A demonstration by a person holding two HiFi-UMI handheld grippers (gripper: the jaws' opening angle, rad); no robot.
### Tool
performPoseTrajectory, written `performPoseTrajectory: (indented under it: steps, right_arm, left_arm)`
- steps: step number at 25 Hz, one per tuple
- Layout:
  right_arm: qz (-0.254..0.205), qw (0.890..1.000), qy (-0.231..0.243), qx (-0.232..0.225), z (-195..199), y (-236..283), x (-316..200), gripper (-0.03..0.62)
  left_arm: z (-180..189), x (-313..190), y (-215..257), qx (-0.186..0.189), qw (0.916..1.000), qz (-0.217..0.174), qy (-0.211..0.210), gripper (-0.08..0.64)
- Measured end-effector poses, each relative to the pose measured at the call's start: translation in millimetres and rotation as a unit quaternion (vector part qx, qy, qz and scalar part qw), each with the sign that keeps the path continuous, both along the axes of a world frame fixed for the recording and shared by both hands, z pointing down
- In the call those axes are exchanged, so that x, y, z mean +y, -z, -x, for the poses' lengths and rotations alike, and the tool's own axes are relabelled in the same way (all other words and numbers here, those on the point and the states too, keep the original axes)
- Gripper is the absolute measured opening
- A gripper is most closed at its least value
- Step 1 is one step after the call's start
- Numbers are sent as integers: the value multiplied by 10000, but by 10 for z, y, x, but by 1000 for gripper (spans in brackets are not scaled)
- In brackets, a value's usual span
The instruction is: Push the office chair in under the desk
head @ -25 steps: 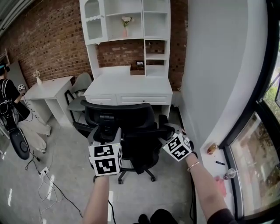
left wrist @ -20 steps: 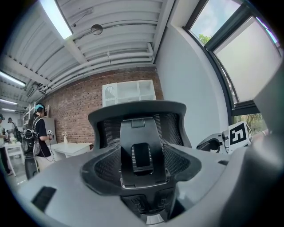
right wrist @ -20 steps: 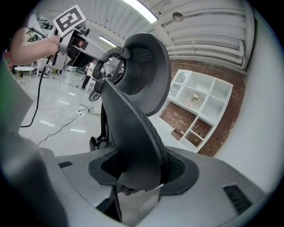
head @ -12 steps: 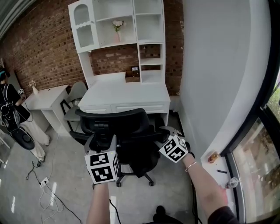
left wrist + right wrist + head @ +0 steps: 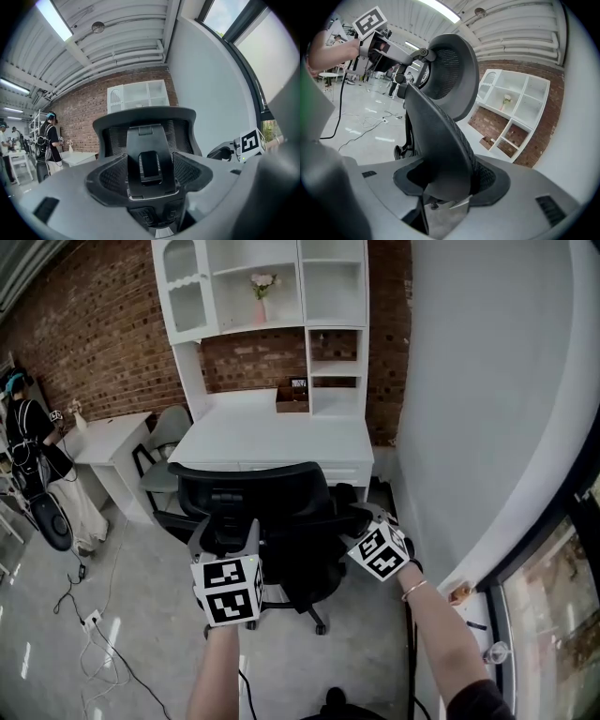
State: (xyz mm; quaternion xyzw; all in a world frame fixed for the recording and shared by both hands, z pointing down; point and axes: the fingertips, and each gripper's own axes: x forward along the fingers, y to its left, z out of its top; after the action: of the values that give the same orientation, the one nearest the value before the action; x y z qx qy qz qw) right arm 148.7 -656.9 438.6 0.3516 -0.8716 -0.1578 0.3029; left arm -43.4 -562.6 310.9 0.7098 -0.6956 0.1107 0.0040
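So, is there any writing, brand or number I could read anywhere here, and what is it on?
No text here can be read.
Marker cubes: black-and-white square patterns only, no letters or numbers.
Small brown box on the white desk: dark patch at its top, too small to read.

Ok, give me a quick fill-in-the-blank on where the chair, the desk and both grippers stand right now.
1. The left gripper and the right gripper are both shut on the office chair, on its ____.
2. The desk beyond the chair is ____ in colour.
3. The wall behind the desk is built of ____.
Missing words: backrest; white; brick.
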Motion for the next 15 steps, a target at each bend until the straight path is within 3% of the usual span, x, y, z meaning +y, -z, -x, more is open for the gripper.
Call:
performPoseTrajectory:
  steps: [9,15]
  right_arm:
    - [-24,10000,0,-43,-63,28,-98,221]
    - [-35,9993,-370,63,-79,-14,-29,234]
  left_arm:
    - [-89,-35,27,13,10000,-43,79,290]
    - [-84,49,-1,-20,10000,75,27,290]
